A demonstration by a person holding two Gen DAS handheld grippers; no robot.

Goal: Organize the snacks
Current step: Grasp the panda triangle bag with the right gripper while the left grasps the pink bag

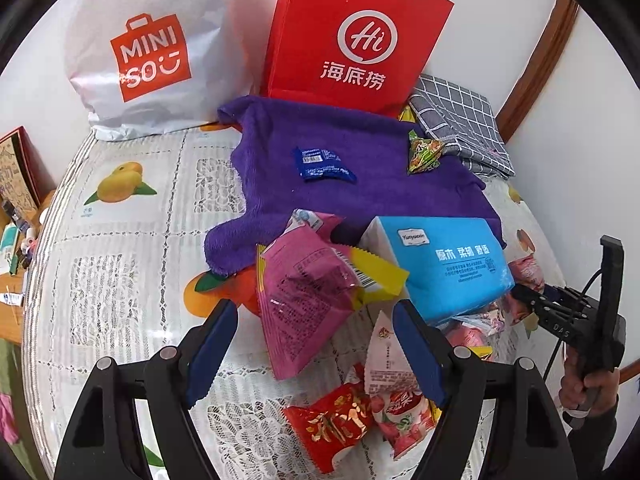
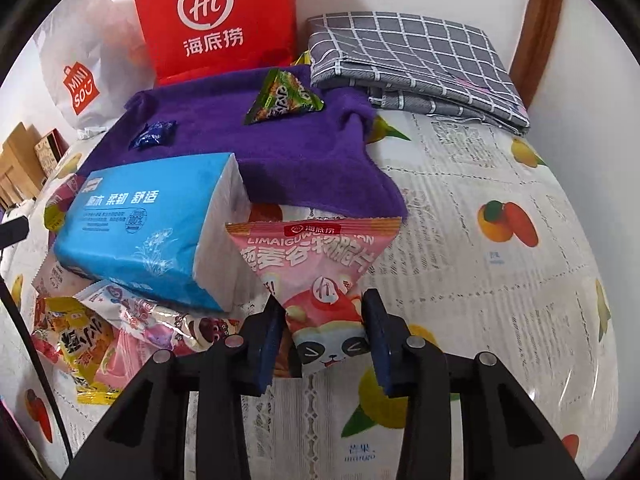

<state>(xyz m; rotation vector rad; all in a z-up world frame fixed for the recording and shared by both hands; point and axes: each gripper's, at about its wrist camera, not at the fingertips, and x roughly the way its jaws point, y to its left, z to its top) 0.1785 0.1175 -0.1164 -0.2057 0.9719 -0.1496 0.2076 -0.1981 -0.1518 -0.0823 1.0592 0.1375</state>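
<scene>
Right gripper (image 2: pixel 324 332) clamped on the lower corner of a pink Haidilao cereal-crisp packet (image 2: pixel 316 268), raised in front of the purple towel (image 2: pixel 280 148) edge. Blue tissue pack (image 2: pixel 148 224) just beside it on the left, resting on a heap of snack packets (image 2: pixel 80 332). Bare fruit-print tablecloth (image 2: pixel 500 280) to the right, up to the folded grey checked cloth (image 2: pixel 416 60). Left gripper (image 1: pixel 316 344) spread wide, holding nothing, hovering over a magenta packet (image 1: pixel 304 296). On the towel, 2 small packets: blue (image 1: pixel 320 162), green (image 1: pixel 424 152).

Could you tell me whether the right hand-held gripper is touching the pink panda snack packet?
Touching: the right wrist view shows the right hand-held gripper pressing both pads against the pink panda packet.
</scene>
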